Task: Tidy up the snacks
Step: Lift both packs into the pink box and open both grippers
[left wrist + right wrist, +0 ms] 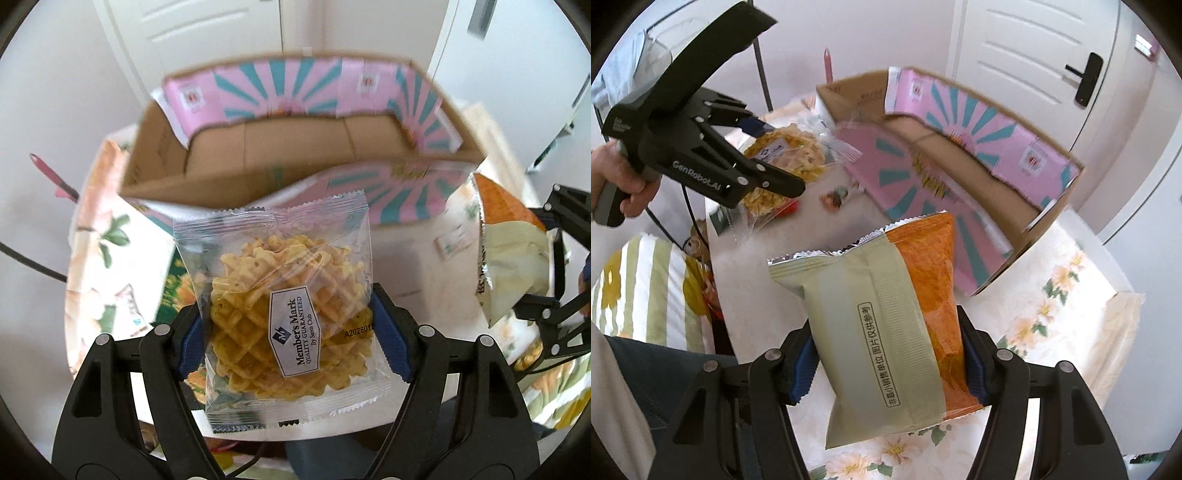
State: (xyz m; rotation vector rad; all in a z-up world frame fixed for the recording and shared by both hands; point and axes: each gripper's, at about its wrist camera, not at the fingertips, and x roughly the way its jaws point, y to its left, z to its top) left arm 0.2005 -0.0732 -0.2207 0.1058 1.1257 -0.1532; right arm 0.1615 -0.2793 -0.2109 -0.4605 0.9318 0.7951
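The left claw [288,314] grips a clear plastic packet of golden waffle-pattern crisps [284,295], its blue pads [389,332] pressing the packet's two side edges. The packet stands upright between the fingers, held in the air. It has zigzag-cut seals at top and bottom and a white label printed "Member's Mark Quality Guaranteed". The lattice crisps inside are stacked and fill most of the wrapper.

The right claw [886,362] is closed on a puffy foil snack bag, pale cream on one side and orange on the other [886,332]. The bag tilts, with its serrated silver seal at the upper end and a line of Chinese print in a box running along the cream panel. It too is held in the air, above the table.

Just beyond both packets sits an open cardboard box with pink and teal sunburst print [388,199], its flaps raised and brown interior showing. It rests on a table covered with a floral cloth [1071,295]. In the right wrist view, a small colourful wrapped sweet [834,195] lies on the table near the box.
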